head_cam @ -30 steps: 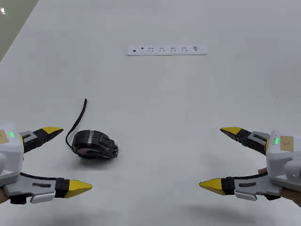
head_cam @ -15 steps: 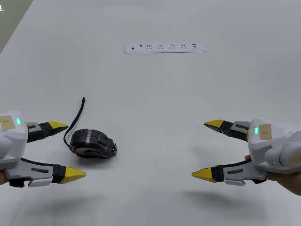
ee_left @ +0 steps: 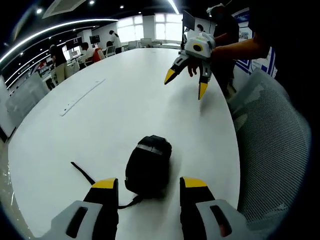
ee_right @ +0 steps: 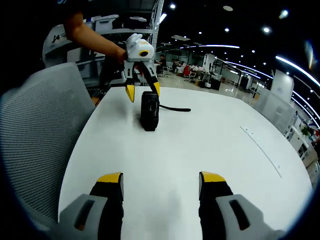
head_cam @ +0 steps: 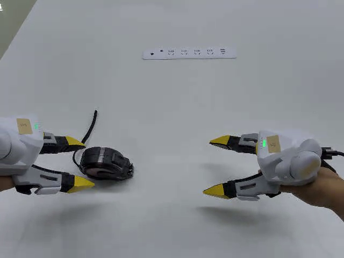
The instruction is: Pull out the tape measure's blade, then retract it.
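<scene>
Left tongs [head_cam: 85,164] stood wide, flanking the tape measure [head_cam: 106,164], right tongs [head_cam: 209,166] wide, well apart; an off-centre closure could have skidded the case across the surface [head_cam: 177,107].

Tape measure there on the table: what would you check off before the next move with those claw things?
1. Left gripper open, jaw tips flanking the near end of the tape measure: ok.
2. Tape measure gripped: not ok, the jaws are not yet shut on it.
3. Right gripper open: ok, though well apart from the tape measure.
4. Blade end facing the right gripper: cannot tell.
5. Strap out of the left jaws' way: cannot tell; it runs close by one jaw.
</scene>
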{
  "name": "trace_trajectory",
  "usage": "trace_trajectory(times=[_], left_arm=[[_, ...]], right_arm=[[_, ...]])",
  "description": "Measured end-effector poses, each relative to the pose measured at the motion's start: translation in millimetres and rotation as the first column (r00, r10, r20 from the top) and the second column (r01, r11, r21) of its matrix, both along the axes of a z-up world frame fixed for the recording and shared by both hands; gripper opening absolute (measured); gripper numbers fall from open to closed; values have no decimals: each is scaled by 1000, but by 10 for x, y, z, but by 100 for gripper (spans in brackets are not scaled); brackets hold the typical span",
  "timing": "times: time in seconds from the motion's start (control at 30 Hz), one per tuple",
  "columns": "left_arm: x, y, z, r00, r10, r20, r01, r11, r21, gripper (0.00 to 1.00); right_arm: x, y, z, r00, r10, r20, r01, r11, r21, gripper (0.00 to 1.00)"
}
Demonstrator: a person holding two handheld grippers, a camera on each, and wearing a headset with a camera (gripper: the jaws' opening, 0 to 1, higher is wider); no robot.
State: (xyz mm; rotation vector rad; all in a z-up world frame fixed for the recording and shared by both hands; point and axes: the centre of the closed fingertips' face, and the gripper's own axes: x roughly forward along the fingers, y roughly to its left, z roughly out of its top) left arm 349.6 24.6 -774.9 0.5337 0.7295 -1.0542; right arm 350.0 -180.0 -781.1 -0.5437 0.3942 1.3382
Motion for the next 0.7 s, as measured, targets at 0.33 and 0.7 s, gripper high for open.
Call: trace_trajectory(times=[0.33, 0.7], left_arm=[[49, -34, -76, 997, -67, -28, 68, 997, 42, 36], [62, -29, -119, 996, -75, -43, 78, 996, 49, 28]], right_arm=[[22, 328, -68, 998, 67, -9, -67, 998, 8, 53], [-15, 691, -174, 992, 118, -38, -117, 993, 35, 47]])
